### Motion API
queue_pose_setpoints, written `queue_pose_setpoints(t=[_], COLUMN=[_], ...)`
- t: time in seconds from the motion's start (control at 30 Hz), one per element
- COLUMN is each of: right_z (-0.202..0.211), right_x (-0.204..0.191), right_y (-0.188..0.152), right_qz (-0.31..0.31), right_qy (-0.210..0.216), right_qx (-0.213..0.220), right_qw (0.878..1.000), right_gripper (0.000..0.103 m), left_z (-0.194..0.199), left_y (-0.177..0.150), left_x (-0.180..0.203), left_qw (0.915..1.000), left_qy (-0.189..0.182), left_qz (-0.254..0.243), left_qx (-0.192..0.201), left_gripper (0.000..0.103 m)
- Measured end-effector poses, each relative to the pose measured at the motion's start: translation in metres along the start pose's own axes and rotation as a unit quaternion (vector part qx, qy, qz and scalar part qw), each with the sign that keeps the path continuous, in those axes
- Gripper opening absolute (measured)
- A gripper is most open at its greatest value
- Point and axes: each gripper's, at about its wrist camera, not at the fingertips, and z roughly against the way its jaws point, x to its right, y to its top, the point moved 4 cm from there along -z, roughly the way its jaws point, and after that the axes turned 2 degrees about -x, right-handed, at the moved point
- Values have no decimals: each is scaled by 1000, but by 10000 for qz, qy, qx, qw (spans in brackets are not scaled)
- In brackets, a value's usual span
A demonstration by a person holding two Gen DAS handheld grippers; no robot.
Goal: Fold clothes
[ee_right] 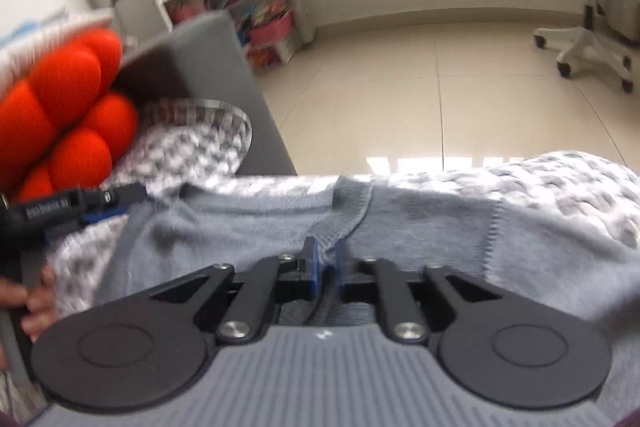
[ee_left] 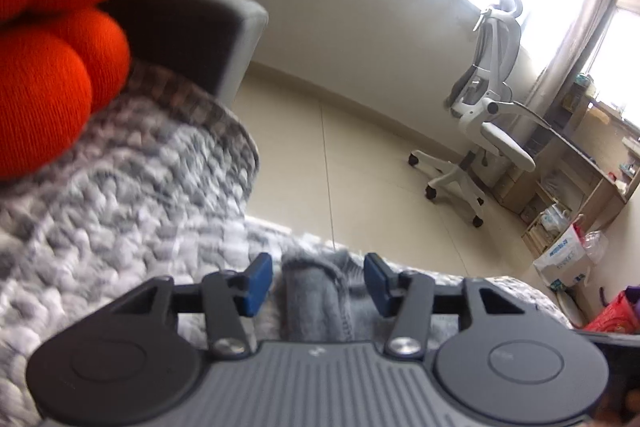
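Left gripper (ee_left: 318, 283) stood open, its blue pads clear of the grey sweater (ee_right: 400, 223) lying between them. Right gripper (ee_right: 326, 267) stood nearly closed with a sweater fold between its pads. Sweater lay spread on the quilted cover (ee_right: 560, 183).

white bag (ee_left: 562, 261) by the shelf has blue print, too small to read. left claw (ee_right: 120, 201) label's too blurry.

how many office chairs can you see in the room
1. The white office chair stands on the tiled floor by the window, next to a wooden desk; others may lie outside the views.
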Motion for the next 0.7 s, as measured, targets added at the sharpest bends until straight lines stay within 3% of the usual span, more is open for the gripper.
queue_pose_setpoints(t=[0.03,0.13,0.2,0.23,0.27,0.3,0.33,0.5,0.57,0.7], right_z=[4,6,-2,-6,-10,-11,-8,8,5,-20], right_x=[-1,-11,-18,-21,-23,-26,-27,-29,-29,-22], right_y=[0,-2,-7,-10,-12,-12,-9,7,8,-4], right_qz=[0,156,378,499,659,806,801,700,650,747], right_qy=[62,102,-77,-157,-225,-302,-257,-50,-44,-342], right_qx=[3,-135,-268,-310,-282,-201,-92,435,441,59], right_qw=[10000,9997,9989,9981,9972,9961,9964,9966,9969,9966], right_gripper=[17,35,35,36,29,19,6,6,6,6], left_z=[-1,-13,-23,-28,-30,-30,-28,-12,-8,-13], left_y=[0,-3,-9,-12,-13,-13,-11,1,3,-3], left_x=[4,17,27,30,30,28,25,-2,-12,-20], left_qw=[9999,9971,9929,9899,9874,9873,9890,9982,9998,9990], left_qy=[39,243,430,575,703,728,686,391,190,-116], left_qz=[-154,-687,-1058,-1230,-1344,-1344,-1250,-431,-36,413], left_qx=[-34,-210,-341,-413,-447,-431,-403,-153,-80,-109], left_gripper=[52,52,51,37,21,19,12,11,10,11])
